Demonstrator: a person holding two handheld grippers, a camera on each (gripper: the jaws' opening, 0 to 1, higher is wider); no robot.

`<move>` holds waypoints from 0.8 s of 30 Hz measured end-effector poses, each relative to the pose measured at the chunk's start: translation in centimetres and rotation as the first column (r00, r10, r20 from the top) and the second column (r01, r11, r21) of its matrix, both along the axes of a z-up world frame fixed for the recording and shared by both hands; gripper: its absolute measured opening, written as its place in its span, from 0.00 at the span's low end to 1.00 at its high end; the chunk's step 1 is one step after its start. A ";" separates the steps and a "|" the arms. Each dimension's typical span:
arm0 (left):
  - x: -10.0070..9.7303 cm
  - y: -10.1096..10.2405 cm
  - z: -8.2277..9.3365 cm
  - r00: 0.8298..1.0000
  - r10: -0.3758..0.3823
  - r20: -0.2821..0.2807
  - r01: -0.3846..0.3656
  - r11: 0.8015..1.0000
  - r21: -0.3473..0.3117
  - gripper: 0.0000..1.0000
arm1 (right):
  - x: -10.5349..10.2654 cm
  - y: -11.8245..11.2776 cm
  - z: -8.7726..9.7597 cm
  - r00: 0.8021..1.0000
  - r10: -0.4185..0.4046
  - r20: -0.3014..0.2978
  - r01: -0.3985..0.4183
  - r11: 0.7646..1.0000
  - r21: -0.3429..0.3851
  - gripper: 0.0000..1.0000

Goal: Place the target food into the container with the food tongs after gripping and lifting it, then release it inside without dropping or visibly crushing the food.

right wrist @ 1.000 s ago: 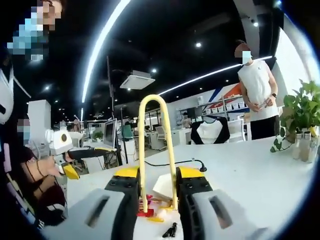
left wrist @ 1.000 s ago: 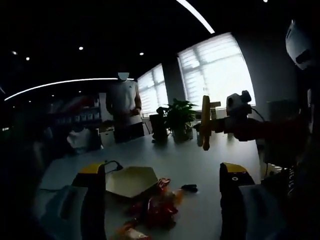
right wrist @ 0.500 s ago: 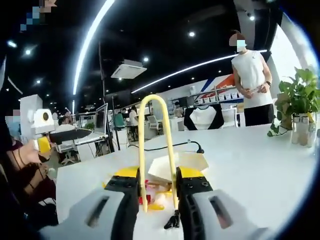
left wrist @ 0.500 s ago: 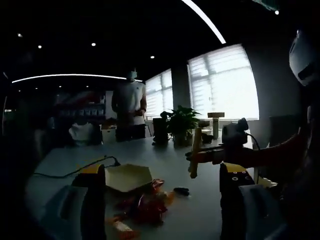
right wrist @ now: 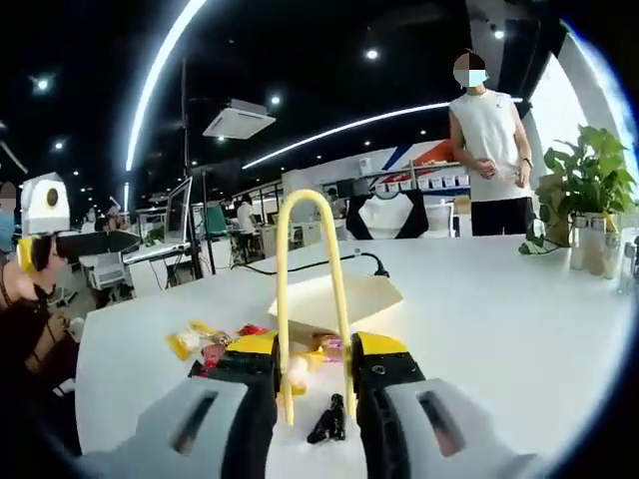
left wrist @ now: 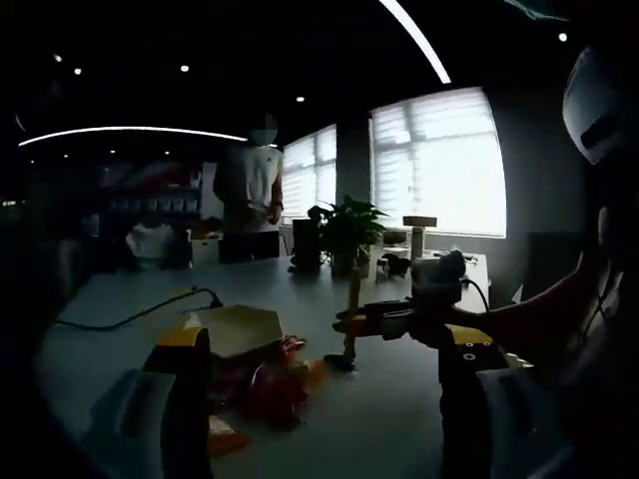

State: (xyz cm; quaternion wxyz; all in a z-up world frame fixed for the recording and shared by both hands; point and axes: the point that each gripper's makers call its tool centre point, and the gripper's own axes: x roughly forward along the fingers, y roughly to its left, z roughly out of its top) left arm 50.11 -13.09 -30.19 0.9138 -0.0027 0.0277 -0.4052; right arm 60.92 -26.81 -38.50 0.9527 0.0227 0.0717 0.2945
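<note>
right gripper (right wrist: 315, 374): jaws clamping one yellow food tongs (right wrist: 310, 289)
left gripper (left wrist: 324, 399): jaws standing wide
snacks (right wrist: 200, 339): several, possibly wrapped, lying beyond the jaws beside one container (right wrist: 334, 297)

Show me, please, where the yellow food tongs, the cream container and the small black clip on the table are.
yellow food tongs (right wrist: 310, 210): right gripper view, top of the loop.
cream container (right wrist: 334, 296): right gripper view, its flat upper face.
small black clip (right wrist: 328, 421): right gripper view, its middle.
</note>
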 end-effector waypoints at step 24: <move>1.0 2.9 2.0 0.989 0.121 0.080 -0.121 0.993 0.000 1.00 | 0.7 0.1 -2.5 0.998 -0.051 -0.031 0.052 0.999 0.017 0.25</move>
